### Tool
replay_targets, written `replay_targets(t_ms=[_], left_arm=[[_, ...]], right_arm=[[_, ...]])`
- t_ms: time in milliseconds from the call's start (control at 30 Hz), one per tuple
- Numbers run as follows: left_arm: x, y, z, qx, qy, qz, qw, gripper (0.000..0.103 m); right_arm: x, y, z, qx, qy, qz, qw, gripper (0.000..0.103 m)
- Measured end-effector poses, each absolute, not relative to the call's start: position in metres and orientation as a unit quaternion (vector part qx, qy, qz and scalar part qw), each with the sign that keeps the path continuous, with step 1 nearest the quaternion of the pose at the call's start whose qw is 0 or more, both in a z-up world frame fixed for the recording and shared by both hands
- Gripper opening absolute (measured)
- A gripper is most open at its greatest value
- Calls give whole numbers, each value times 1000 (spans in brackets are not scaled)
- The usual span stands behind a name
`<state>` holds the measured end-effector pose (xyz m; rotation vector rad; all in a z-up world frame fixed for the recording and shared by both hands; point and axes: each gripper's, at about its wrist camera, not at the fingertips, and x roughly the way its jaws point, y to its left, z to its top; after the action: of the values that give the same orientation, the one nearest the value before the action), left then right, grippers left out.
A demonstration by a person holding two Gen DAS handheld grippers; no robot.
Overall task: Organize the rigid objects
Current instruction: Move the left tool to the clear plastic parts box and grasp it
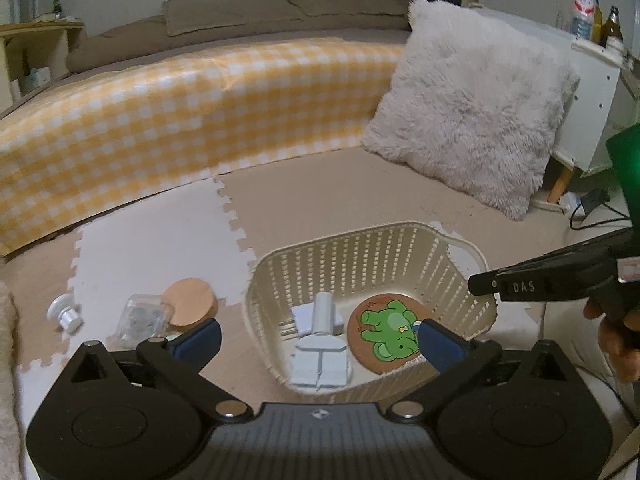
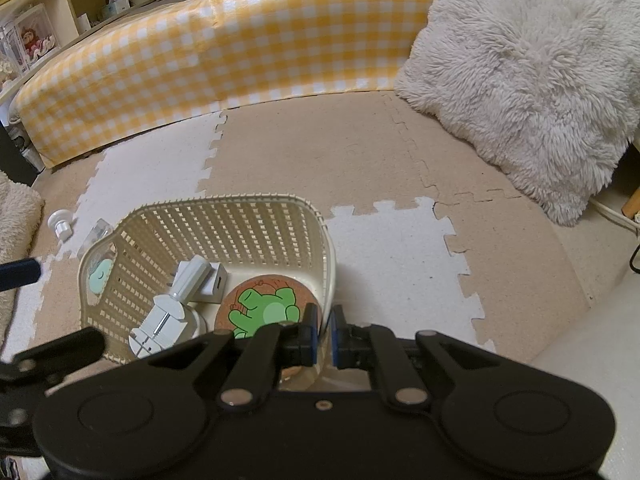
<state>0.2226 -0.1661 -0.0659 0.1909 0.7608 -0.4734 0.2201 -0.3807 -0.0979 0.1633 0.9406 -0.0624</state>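
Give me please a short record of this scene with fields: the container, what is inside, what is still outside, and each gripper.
container: cream plastic basket on the foam floor mat
inside: frog coaster, white plastic parts
outside, left of basket: plain cork coaster, clear plastic box, small white knob
left gripper: open, nothing between the fingers, above the basket
right gripper: shut on the basket rim
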Motion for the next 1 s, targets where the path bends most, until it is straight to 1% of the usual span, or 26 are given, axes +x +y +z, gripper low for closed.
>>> replay_targets(t_ms=[267,433,800,1000], left_arm=[[210,-124,-64,46,358,-201,911,103],[209,-92,-73,0,359,-172,917,103],[227,-29,-124,-17,390,-44,919,103],[237,-11,-154,-21,401,-20,916,103]], right_arm=[[220,-381,-98,76,453,-31,888,7],[221,-380,-98,74,453,-31,888,7],[221,-379,-98,67,454,-33,888,7],[221,-378,-98,65,454,-33,888,7]])
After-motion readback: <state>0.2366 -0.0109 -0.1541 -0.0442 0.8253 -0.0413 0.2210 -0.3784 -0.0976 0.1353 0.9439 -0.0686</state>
